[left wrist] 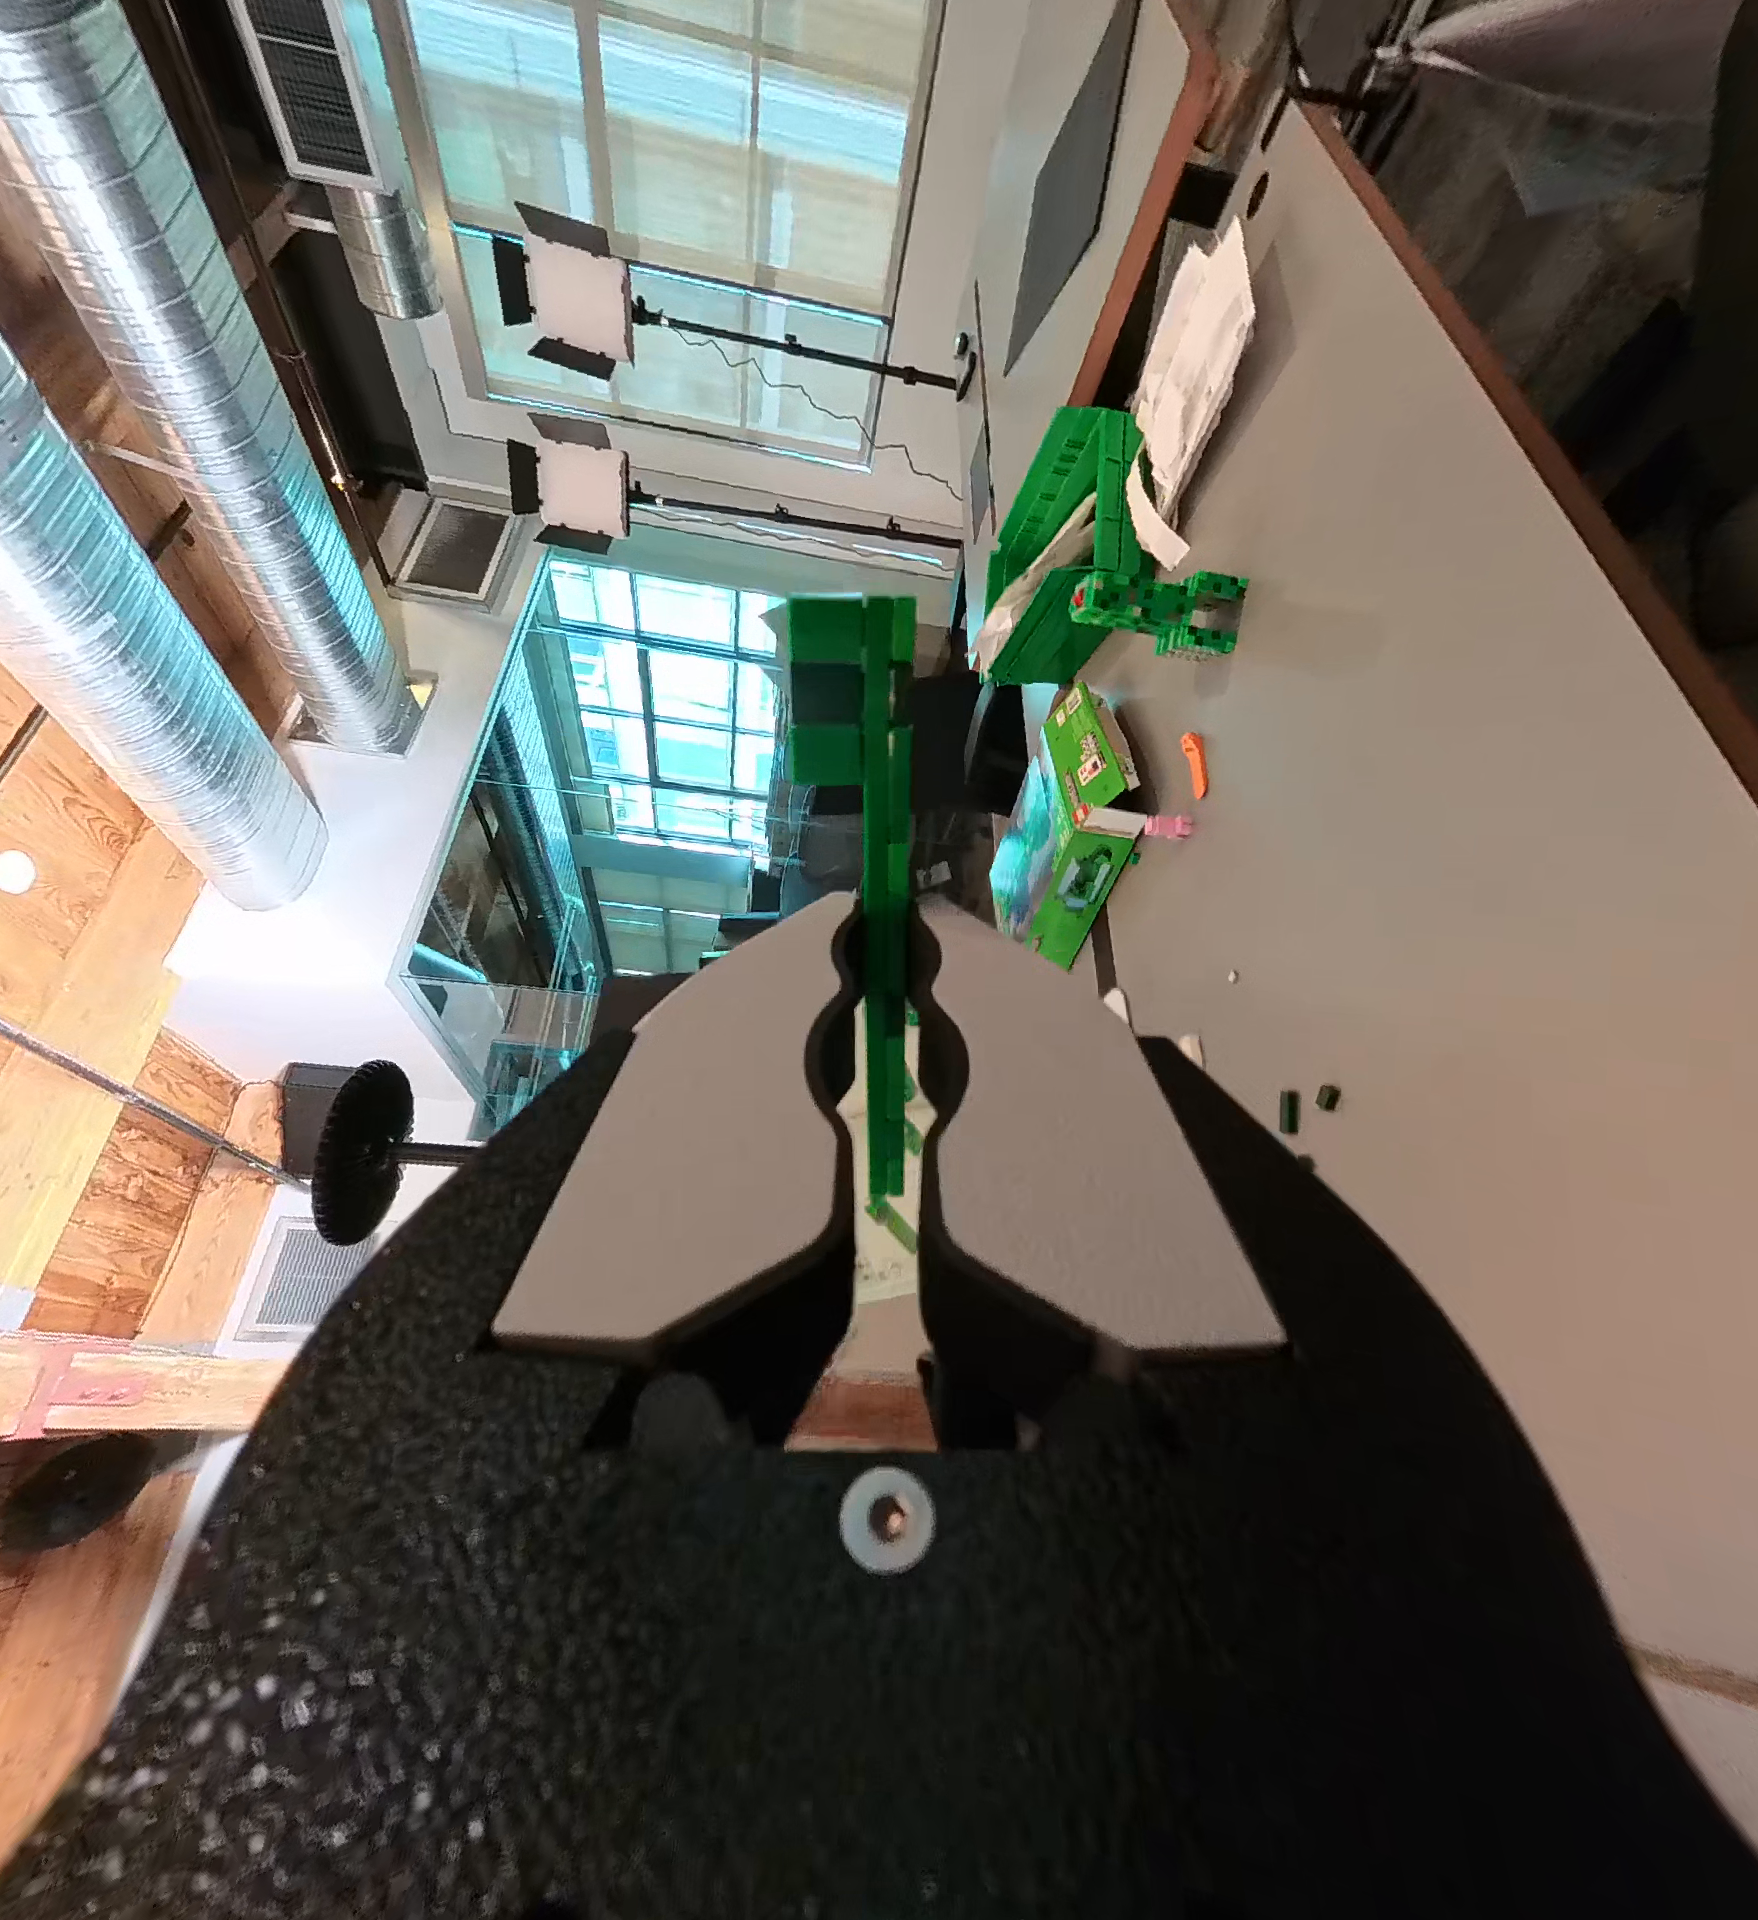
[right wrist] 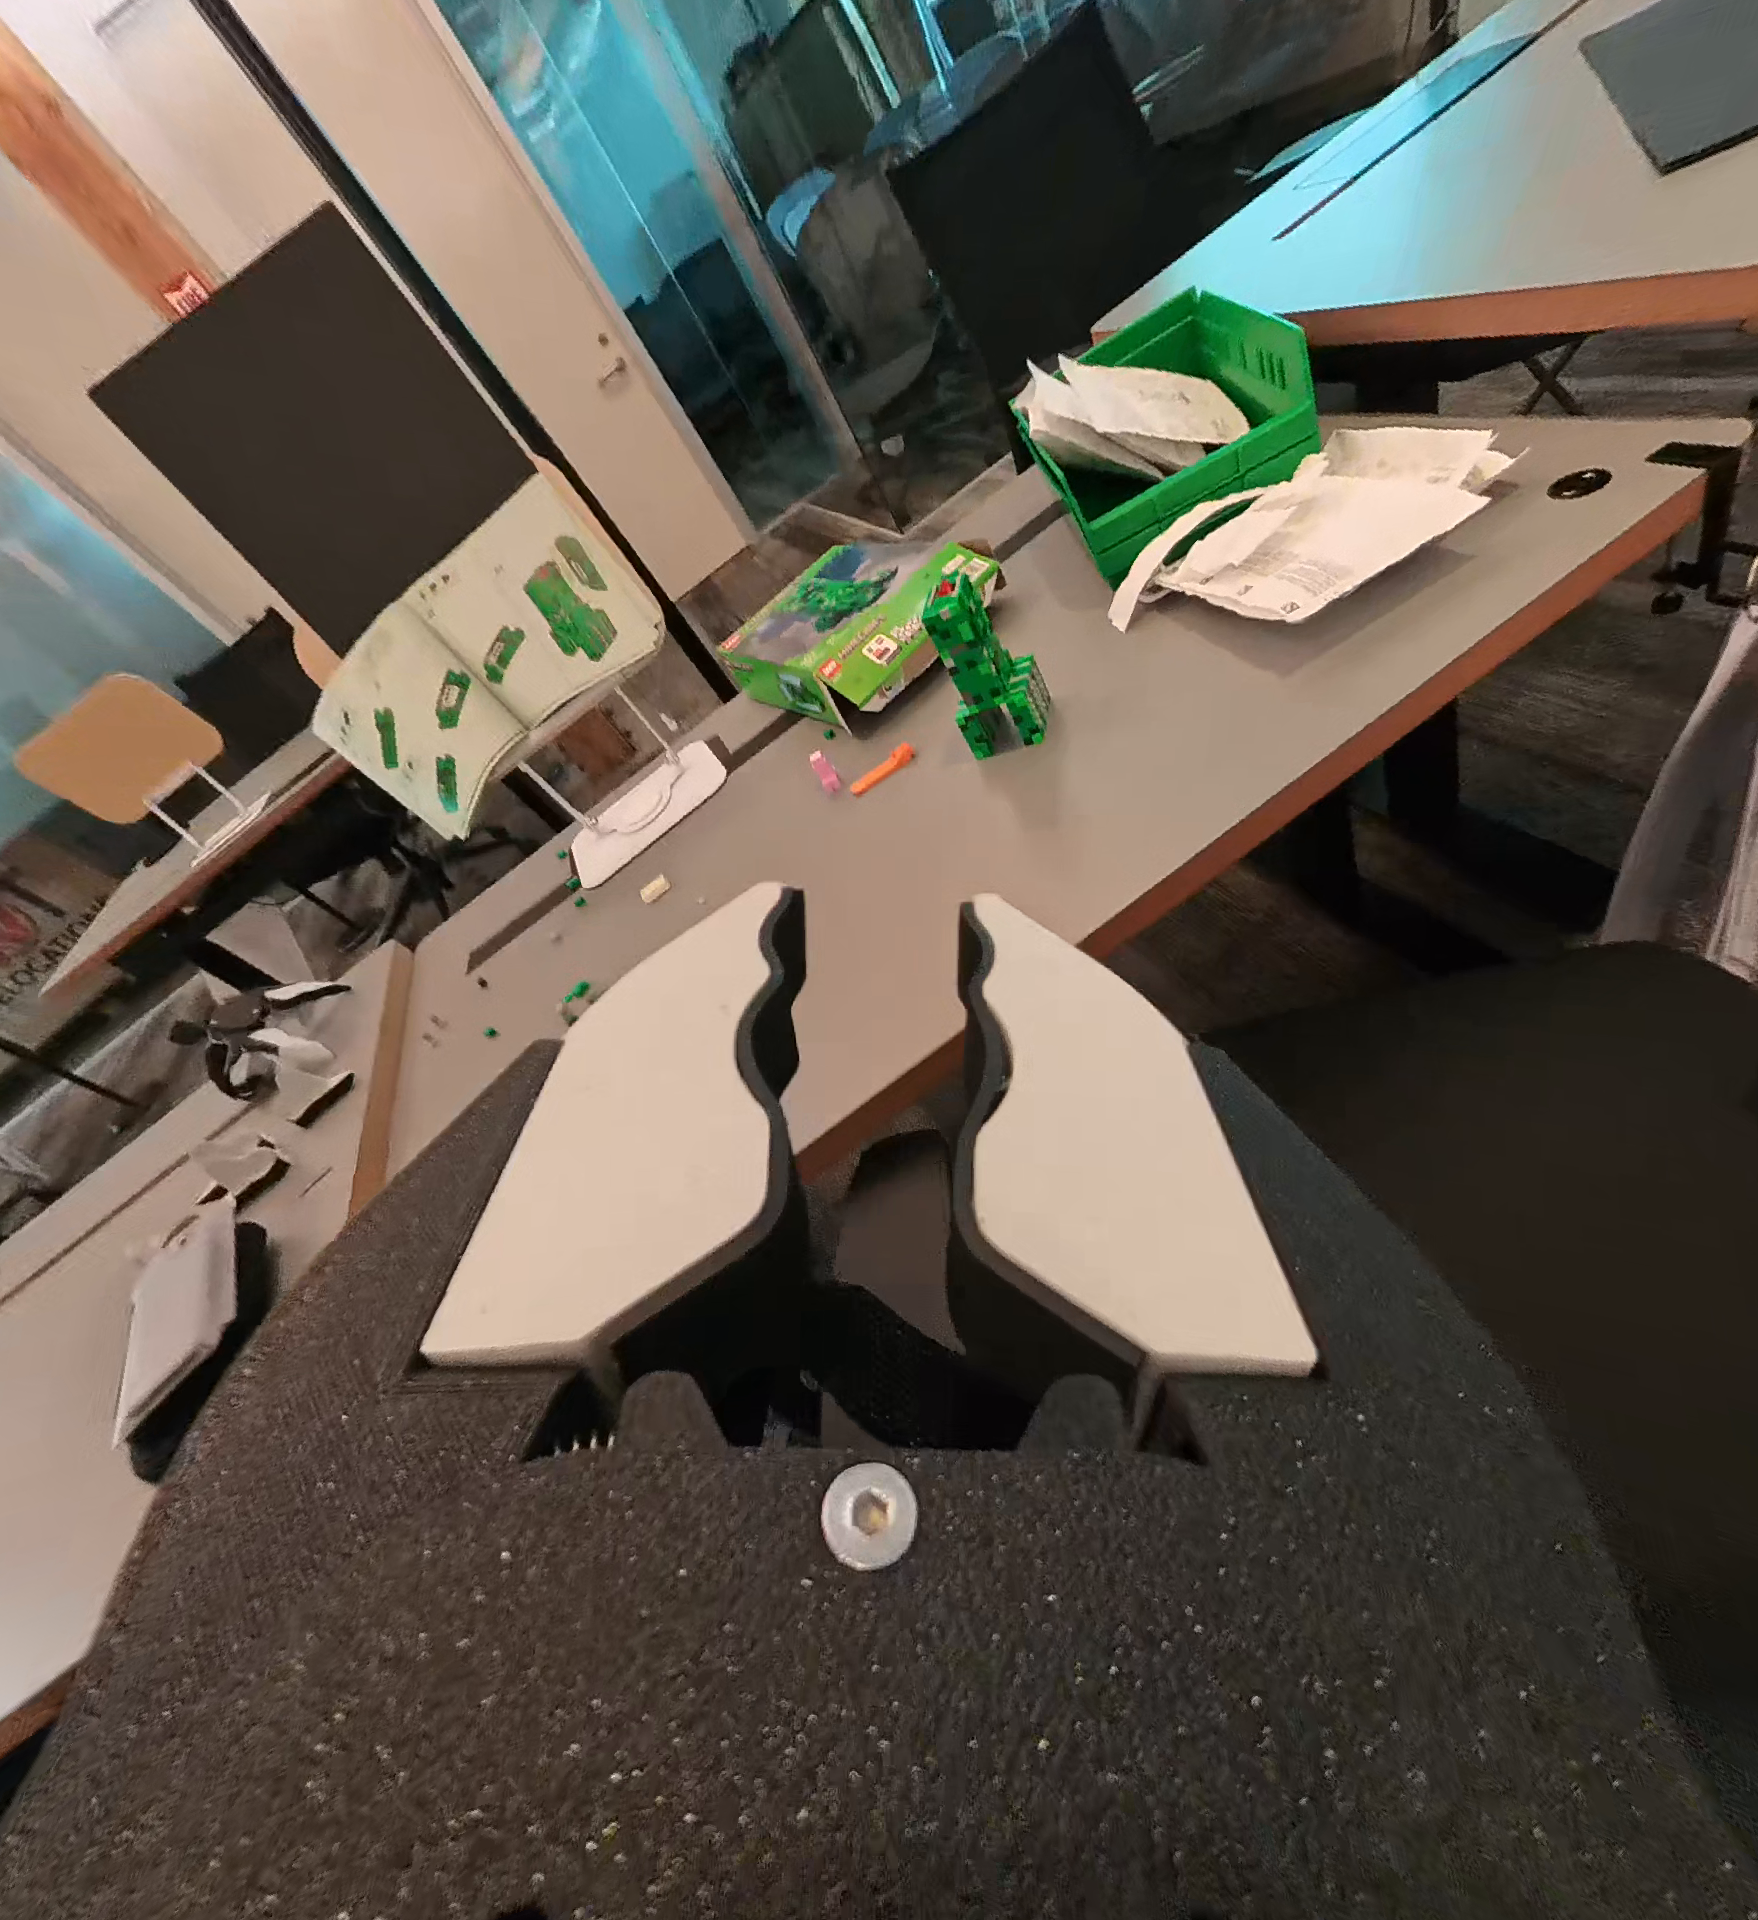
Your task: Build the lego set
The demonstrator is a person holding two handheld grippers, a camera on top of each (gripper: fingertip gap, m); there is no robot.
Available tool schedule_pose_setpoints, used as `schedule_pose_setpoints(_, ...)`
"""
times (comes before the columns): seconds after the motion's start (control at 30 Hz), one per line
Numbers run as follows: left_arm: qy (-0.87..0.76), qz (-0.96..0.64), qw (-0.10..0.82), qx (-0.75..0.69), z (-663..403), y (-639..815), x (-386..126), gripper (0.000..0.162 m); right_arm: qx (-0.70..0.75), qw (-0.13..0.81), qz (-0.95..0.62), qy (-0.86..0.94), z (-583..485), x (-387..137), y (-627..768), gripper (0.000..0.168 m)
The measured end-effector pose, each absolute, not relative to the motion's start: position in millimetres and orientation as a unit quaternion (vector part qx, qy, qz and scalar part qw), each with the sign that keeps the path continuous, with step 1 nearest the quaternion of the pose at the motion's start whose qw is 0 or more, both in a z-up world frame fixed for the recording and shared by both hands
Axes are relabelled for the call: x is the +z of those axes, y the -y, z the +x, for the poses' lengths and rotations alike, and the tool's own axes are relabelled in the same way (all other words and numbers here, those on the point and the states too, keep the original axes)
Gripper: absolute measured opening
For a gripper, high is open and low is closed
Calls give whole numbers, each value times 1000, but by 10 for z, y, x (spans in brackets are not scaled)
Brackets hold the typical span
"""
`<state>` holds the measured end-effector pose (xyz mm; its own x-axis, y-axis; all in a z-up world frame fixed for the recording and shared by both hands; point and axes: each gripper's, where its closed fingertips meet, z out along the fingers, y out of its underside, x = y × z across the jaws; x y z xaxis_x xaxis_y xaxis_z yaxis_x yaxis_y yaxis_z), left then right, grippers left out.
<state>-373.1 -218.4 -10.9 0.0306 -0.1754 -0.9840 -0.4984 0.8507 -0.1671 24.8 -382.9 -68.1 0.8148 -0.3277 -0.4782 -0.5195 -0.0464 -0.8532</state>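
Observation:
My left gripper (left wrist: 885, 935) is shut on a flat green lego assembly (left wrist: 883, 790), seen edge-on and held in the air away from the table; the view is rolled sideways. My right gripper (right wrist: 880, 925) is open and empty, above the near edge of the grey table (right wrist: 1218, 727). A built green lego figure (right wrist: 994, 675) stands on the table, and it also shows in the left wrist view (left wrist: 1166, 613). Small loose green pieces (right wrist: 574, 997) lie near the table's left part. An open instruction booklet (right wrist: 490, 665) rests on a white stand.
A green lego box (right wrist: 854, 634) lies by the figure, with an orange tool (right wrist: 880, 774) and a pink piece (right wrist: 825, 774) in front. A green bin (right wrist: 1166, 436) holds torn paper bags; more bags (right wrist: 1301, 530) lie beside it. A black chair (right wrist: 1581, 1195) is at right.

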Motion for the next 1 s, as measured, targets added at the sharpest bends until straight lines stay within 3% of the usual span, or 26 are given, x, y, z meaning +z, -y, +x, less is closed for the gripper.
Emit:
schedule_pose_setpoints(0.03,-688,-245,672,124,-3761,2188,-150,6,74,624,-720,-294,247,-648,3816,27)
schedule_pose_setpoints(0.4,-661,-294,677,136,-4206,1989,-237,5,107,619,-759,-168,-767,29,3293,33)
schedule_pose_setpoints(0.83,-639,-304,687,164,-4280,2093,-340,5,197,610,-766,-56,-1829,-120,2732,33)
schedule_pose_setpoints(1.0,-649,-318,665,187,-3793,1740,-745,5,225,625,-746,-43,-2008,-147,2743,33)
